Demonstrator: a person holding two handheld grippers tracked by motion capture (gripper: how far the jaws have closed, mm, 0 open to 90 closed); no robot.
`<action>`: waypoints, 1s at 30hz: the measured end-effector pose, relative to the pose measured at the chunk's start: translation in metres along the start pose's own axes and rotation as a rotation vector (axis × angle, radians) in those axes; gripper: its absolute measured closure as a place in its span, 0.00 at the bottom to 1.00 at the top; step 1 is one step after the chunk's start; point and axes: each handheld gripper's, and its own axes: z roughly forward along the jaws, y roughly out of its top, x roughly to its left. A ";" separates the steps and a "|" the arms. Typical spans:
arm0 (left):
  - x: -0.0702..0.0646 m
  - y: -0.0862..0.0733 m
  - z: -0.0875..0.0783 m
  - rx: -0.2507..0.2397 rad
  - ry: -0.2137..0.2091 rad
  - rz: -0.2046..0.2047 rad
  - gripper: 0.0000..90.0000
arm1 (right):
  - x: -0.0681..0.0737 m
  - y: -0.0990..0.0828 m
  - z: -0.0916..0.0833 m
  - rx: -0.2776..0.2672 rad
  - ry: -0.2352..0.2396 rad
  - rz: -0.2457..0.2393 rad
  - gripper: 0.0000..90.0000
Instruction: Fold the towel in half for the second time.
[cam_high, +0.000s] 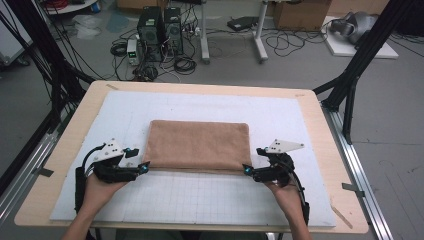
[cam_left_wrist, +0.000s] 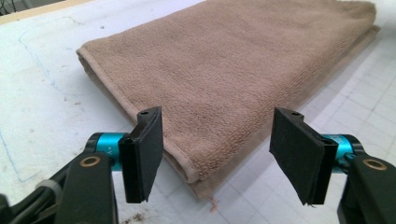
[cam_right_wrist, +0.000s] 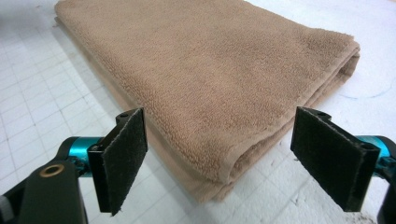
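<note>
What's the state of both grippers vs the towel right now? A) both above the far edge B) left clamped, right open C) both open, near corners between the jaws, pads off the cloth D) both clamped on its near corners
C: in each gripper view the pads stand apart on either side of a near corner of the folded towel, left gripper and right gripper alike, with no pad pressing the cloth.

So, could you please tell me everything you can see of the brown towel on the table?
The brown towel is soft looped terry cloth with a stitched hem along its edges. It is folded into a flat rectangle of several layers, the rounded fold showing at one end. It lies long side toward the person, on the white gridded mat. The left gripper and right gripper stand at its two near corners, jaws open on either side of each corner, their pads not pressing it.
</note>
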 end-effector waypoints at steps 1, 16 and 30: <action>-0.001 -0.001 -0.001 -0.003 0.003 0.005 0.38 | 0.001 -0.001 -0.001 -0.002 0.001 -0.003 0.19; -0.009 -0.014 -0.023 -0.031 0.014 0.012 0.37 | 0.008 -0.013 -0.030 -0.021 -0.027 -0.012 0.16; -0.014 -0.020 -0.037 -0.047 0.028 0.014 0.35 | 0.009 -0.032 -0.049 -0.035 -0.065 -0.008 0.16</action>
